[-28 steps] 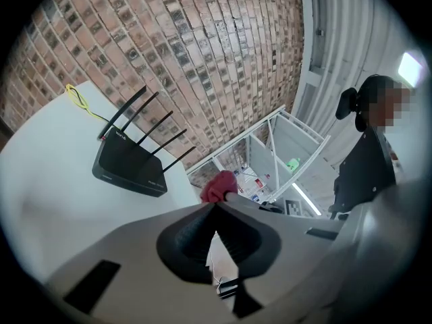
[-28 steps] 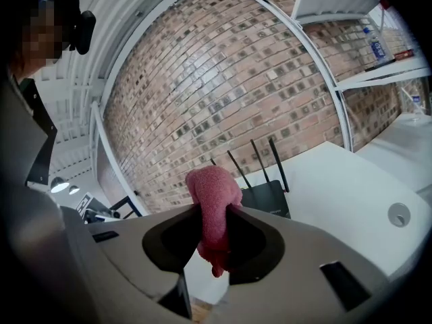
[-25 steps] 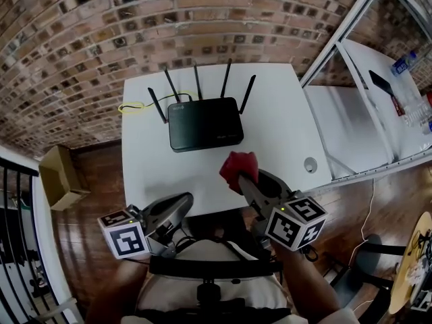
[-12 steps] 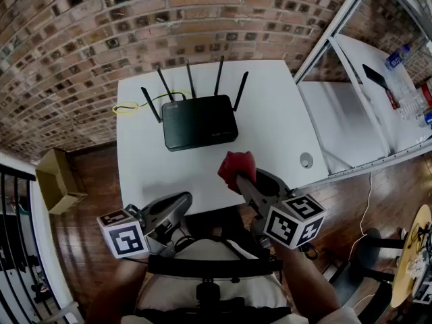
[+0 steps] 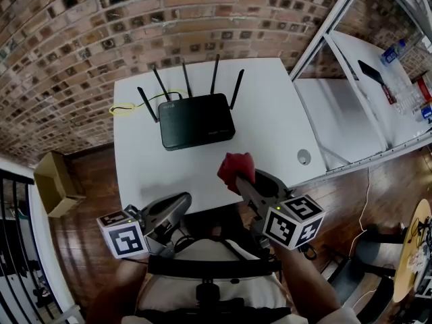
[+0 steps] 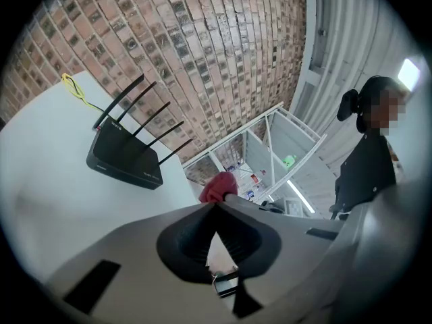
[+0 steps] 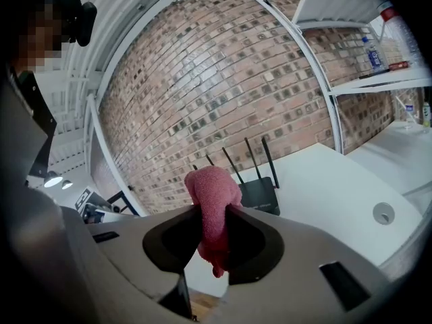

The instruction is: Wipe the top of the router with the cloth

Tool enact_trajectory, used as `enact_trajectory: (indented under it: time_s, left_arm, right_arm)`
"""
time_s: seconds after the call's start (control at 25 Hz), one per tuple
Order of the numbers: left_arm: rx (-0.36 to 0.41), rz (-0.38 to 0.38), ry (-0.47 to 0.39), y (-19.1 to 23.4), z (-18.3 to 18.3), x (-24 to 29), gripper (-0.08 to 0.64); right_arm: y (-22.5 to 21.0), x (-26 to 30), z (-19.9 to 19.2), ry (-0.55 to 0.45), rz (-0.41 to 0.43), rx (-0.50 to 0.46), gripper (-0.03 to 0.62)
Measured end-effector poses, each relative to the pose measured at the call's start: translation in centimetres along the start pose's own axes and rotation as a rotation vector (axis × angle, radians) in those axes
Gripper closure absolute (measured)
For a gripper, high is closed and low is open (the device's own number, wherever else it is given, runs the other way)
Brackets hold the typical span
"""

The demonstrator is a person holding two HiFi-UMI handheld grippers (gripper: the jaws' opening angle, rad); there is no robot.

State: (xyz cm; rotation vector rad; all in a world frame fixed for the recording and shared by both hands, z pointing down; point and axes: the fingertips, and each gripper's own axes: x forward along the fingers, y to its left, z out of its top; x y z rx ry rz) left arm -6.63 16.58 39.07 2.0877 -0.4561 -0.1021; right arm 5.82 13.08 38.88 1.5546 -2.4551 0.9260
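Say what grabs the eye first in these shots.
The red cloth stands out most, pinched in the right gripper over the near edge of the white table. Beyond it, a black router with raised antennas sits on the table close to the brick wall. The left gripper is shut on nothing, low at the table's near edge.

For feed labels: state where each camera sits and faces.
Head view: head-mounted, steeply down onto table, router, left claw, right claw, forearms.
Left gripper view: on the left claw, along its shut jaws toward the router; person's torso at right.
Right gripper view: on the right claw, along jaws clamping the cloth, toward the router; person's torso top left.
Shared: router and cloth.
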Motion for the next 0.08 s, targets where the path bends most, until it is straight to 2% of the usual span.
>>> enact_trajectory:
  time_s: [0.08]
  left_arm:
    - [0.003, -0.007, -0.006, -0.18, 0.05, -0.02, 0.537]
  right_arm:
    - [0.04, -0.11, -0.17, 0.002, -0.002, 0.000, 0.476]
